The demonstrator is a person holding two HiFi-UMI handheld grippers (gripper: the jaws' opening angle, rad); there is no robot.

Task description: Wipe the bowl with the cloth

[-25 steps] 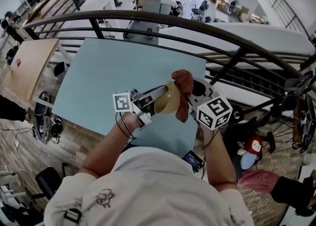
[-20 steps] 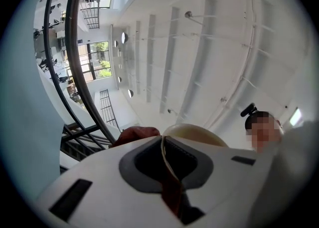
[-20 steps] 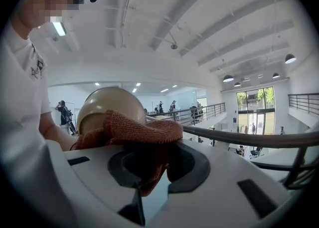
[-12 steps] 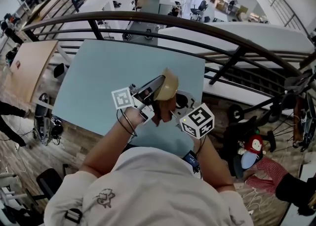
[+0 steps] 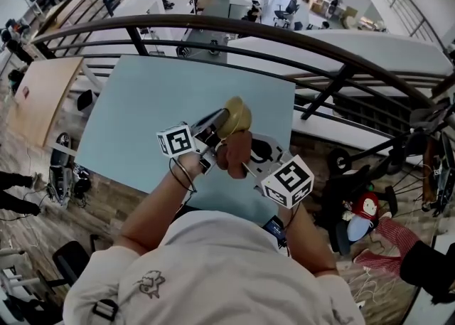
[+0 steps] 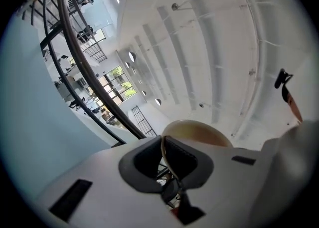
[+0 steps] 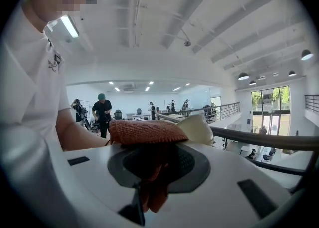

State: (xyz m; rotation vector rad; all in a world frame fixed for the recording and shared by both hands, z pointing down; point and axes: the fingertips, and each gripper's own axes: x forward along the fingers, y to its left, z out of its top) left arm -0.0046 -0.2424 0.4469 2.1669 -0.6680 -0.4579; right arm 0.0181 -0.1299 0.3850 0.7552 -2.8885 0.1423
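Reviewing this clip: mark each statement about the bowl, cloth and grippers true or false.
1. The left hand-held gripper pinches the rim of the tan round bowl. True.
2. The rust-red woven cloth lies on the pale blue table. False: the right hand-held gripper holds it, next to the bowl.
3. The bowl stands on the table. False: it is held up, tipped on its side.
4. A dark curved railing runs beyond the table. True.

Cloth [image 7: 147, 131] between jaws; bowl [image 7: 198, 128] behind
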